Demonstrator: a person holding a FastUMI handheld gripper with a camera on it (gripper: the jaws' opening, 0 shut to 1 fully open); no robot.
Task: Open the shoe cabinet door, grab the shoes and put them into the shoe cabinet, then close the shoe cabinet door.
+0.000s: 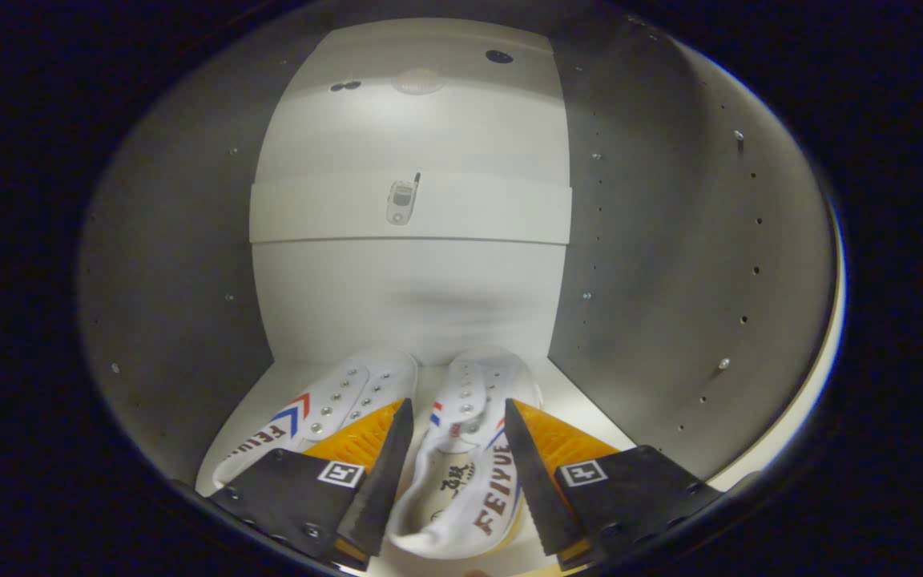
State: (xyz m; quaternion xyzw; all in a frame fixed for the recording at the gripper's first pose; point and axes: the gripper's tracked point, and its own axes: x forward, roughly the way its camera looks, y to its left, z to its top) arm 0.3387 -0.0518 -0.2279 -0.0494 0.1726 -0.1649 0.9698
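I am looking into the white shoe cabinet (409, 288), at its back panel and grey side walls. Two white canvas shoes with red and blue stripes lie side by side on the cabinet floor (582, 401), toes toward the back. The right shoe (461, 473) sits between my fingers, which touch both of its sides. My gripper (453, 413) is shut on this shoe. The left shoe (325, 409) lies just beyond the left finger (385, 473), which hides its rear part.
A horizontal rail with a small metal fitting (402, 200) crosses the back panel above the shoes. The side walls (670, 264) carry rows of small peg holes and stand close on both sides. A light front edge of the cabinet (826, 320) shows on the right.
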